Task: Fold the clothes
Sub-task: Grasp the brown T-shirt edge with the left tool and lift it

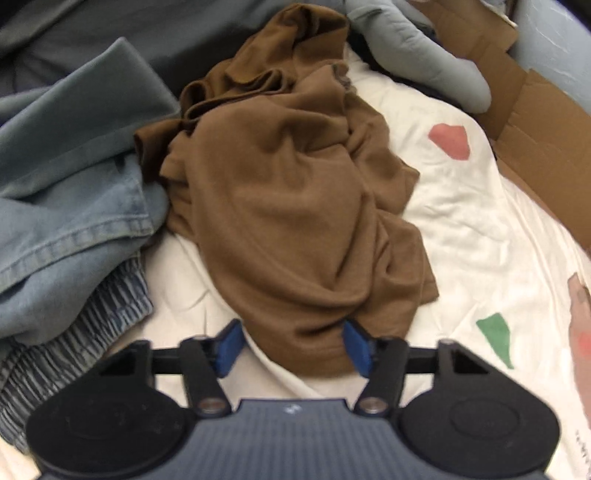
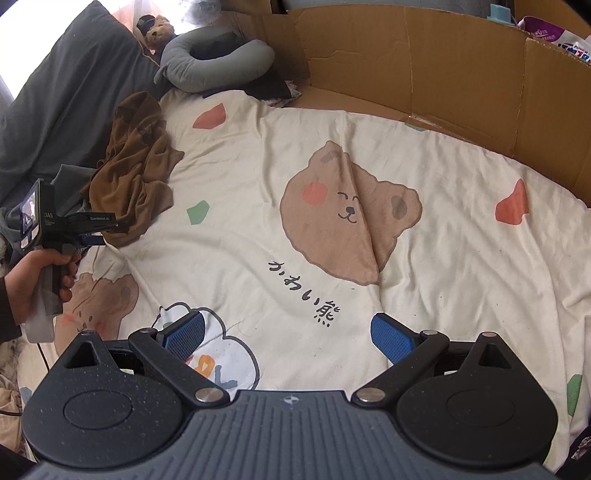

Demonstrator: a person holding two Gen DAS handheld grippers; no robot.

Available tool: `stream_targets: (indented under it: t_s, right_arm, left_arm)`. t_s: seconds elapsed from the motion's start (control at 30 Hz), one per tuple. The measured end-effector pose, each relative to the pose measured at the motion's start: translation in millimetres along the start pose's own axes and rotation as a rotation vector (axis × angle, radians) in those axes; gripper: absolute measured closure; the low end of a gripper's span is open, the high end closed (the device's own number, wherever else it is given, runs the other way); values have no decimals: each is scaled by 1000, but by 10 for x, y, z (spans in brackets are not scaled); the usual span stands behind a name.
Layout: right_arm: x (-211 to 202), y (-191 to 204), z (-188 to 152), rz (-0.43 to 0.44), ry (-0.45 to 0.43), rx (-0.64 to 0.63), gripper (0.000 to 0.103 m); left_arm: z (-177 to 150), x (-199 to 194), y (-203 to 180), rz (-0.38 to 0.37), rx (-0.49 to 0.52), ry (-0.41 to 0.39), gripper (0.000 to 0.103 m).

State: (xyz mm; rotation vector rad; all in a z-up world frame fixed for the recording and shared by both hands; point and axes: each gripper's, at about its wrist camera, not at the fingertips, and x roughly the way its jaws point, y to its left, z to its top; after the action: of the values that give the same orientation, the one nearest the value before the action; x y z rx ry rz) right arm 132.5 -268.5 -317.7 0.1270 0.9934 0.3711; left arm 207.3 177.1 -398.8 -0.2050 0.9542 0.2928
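Left tool (image 1: 291, 347) astride brown garment (image 1: 295, 206) hem, pads apart; jeans (image 1: 66, 192) beside, on sheet (image 1: 480, 240).

- The crumpled shirt (image 1: 295, 206) lay on the bedspread (image 2: 424, 295) near its left edge, in the right wrist view.
- A heap of jeans (image 1: 66, 206) lay just left of the shirt, touching it.
- A neck pillow (image 2: 218, 62) sat at the far edge, behind the shirt.
- A toy bear (image 2: 159, 31) sat behind the pillow.
- Cardboard walls (image 2: 424, 66) stood along the far and right edges.
- The left gripper (image 1: 291, 349) straddled the shirt's near hem; the right gripper (image 2: 288, 339) stood over bare bedspread, well to the right.
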Motion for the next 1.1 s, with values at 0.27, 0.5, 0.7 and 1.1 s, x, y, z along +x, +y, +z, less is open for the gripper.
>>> stream_targets:
  t_s: [0.27, 0.5, 0.7, 1.1]
  right_arm:
    - [4, -53, -38, -4, 1, 13, 3]
    - [14, -71, -45, 5, -5, 17, 3]
    - [2, -40, -63, 18, -3, 12, 3]
    - [-9, 5, -73, 60, -2, 18, 3]
  left_arm:
    - [14, -223, 114, -9, -37, -47, 98]
    - [-25, -644, 100, -74, 49, -77, 99]
    - [-172, -872, 102, -133, 62, -39, 99]
    - [-460, -1280, -446, -333, 221, 10, 100]
